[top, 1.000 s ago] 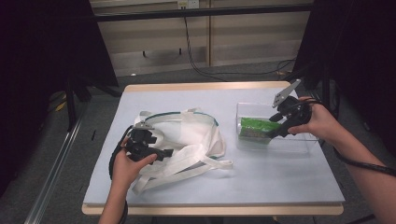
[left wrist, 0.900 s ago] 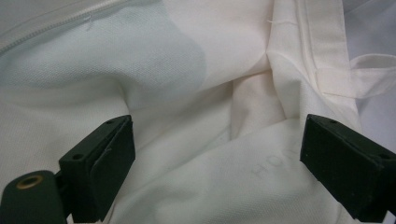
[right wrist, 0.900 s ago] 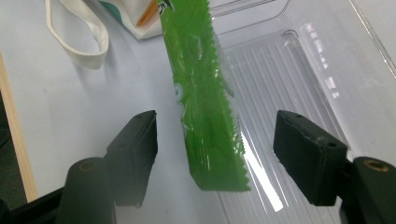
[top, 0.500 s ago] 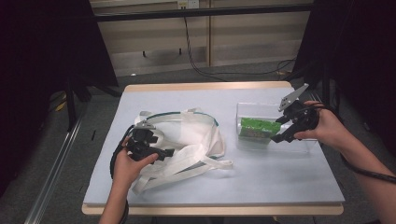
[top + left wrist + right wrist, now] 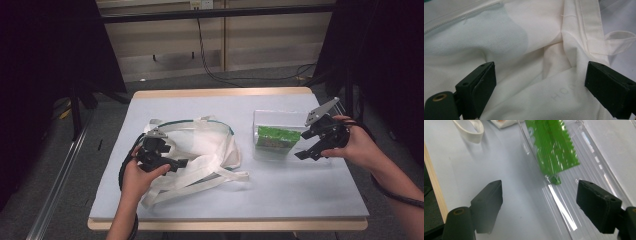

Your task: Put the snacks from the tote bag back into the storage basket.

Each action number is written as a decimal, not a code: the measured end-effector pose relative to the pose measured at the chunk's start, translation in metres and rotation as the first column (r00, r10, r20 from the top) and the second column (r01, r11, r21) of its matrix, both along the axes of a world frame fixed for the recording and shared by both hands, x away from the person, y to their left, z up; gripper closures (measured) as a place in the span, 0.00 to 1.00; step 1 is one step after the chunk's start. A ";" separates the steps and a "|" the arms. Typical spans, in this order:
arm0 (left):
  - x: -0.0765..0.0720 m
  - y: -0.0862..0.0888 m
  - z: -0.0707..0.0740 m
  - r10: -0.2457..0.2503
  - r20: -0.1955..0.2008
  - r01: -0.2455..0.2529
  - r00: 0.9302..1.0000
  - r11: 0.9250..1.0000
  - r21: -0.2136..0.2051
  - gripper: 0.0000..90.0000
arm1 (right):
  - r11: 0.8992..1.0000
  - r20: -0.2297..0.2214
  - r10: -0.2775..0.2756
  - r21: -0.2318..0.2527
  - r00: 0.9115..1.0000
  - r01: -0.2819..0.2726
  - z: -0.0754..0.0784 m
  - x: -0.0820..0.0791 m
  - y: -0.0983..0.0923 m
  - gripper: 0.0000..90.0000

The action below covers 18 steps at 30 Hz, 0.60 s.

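Softly creased white cloth bag (image 5: pixel 200 145), ridged clear box (image 5: pixel 280 137), crinkly green packet (image 5: pixel 278 136)

Your bag (image 5: pixel 200 145) is matt white woven cloth. The box (image 5: pixel 280 131) is clear, glossy plastic around a shiny green crinkled packet (image 5: pixel 554 147). The tabletop (image 5: pixel 280 195) looks smooth, matt pale blue, wood-edged.

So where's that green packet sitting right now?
In the high view the green packet lies inside the clear plastic box on the table's right half, between the white cloth bag and the open right gripper.
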State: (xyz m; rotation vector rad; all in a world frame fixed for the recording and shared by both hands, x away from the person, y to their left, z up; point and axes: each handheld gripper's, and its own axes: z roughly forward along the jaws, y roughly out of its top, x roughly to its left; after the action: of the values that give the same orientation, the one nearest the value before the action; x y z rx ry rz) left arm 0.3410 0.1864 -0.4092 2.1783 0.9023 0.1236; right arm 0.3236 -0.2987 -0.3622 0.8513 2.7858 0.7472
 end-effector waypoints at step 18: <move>0.000 -0.004 -0.001 -0.005 0.000 0.005 1.000 1.000 0.011 0.11 | 0.999 -0.007 -0.034 -0.033 0.999 0.034 -0.025 -0.030 -0.011 0.19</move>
State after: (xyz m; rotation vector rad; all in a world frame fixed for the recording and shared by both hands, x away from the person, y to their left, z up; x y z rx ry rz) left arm 0.3409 0.1823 -0.4104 2.1907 0.8984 0.1267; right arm 0.2936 -0.3097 -0.3875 0.8952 2.7749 0.6927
